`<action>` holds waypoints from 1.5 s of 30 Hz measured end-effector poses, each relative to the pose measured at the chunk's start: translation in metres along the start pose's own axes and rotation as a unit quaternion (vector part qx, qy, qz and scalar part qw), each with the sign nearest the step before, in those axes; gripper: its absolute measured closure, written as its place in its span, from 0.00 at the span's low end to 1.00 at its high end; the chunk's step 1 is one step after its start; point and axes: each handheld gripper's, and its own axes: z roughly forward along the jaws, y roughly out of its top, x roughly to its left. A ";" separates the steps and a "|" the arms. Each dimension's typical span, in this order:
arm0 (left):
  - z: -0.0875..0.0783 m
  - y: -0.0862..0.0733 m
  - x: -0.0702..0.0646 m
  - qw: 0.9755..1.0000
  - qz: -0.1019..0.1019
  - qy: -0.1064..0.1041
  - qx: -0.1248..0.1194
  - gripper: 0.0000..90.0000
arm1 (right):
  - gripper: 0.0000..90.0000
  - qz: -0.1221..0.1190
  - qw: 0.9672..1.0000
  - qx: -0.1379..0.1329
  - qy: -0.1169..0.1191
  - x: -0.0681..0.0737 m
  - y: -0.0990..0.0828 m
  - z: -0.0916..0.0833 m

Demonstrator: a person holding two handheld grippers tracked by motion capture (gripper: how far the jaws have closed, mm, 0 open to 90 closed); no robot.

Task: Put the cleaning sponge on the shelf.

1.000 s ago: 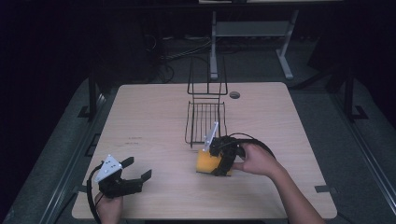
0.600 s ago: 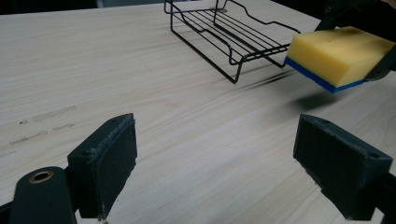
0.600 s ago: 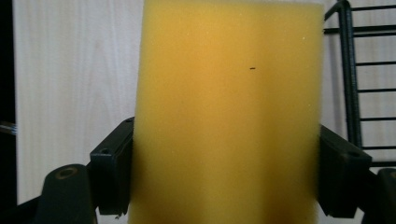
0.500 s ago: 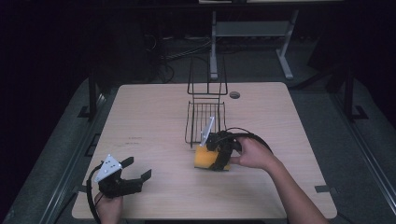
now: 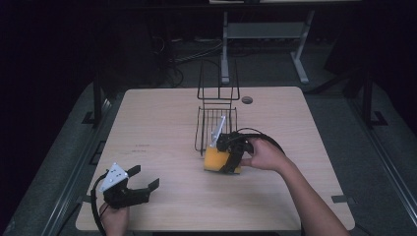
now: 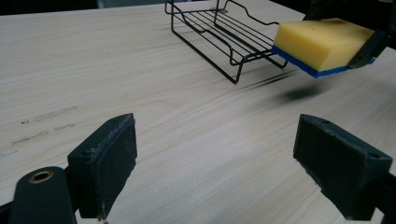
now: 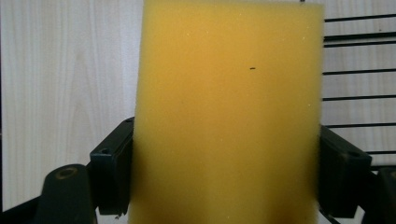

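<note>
The room around the work is dark, with cables and a metal frame on the floor beyond a pale wooden table that carries very little. A black wire rack stands a little beyond the middle of the table, its tall back toward the far edge and its low tray toward the person.

The right gripper has its jaws clamped on the two sides of a yellow sponge with a blue underside. The left gripper view shows the sponge lifted clear of the wood, a shadow beneath it, just in front of the rack's near edge. In the right gripper view the sponge sits squarely between the pads, with the rack's wires to one side behind it.

The left gripper hovers at the near left corner, well apart from the rack, its jaws spread wide with nothing between them.

So the pick-up looks finished and the carry appears close to its end. If the rack is the goal, what is left is to bring the sponge over the tray, lower it onto the wires and let go.
</note>
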 end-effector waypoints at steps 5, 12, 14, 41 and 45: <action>0.000 0.000 0.000 1.000 -0.001 -0.001 -0.001 0.14 | 0.24 0.007 1.000 0.006 0.002 -0.007 0.002 0.002; -0.001 0.000 0.000 1.000 0.000 -0.001 0.000 0.14 | 0.24 0.004 1.000 0.012 -0.003 -0.014 0.008 0.002; -0.001 0.000 0.000 1.000 0.000 -0.001 0.000 0.14 | 0.24 0.001 1.000 0.012 -0.003 -0.015 0.010 0.001; -0.001 0.000 0.001 1.000 -0.001 0.000 -0.002 0.14 | 0.24 0.007 1.000 0.020 -0.005 -0.040 0.019 -0.001; -0.002 0.000 0.002 1.000 -0.003 0.000 -0.003 0.14 | 0.24 0.006 1.000 0.015 -0.002 -0.045 0.023 -0.003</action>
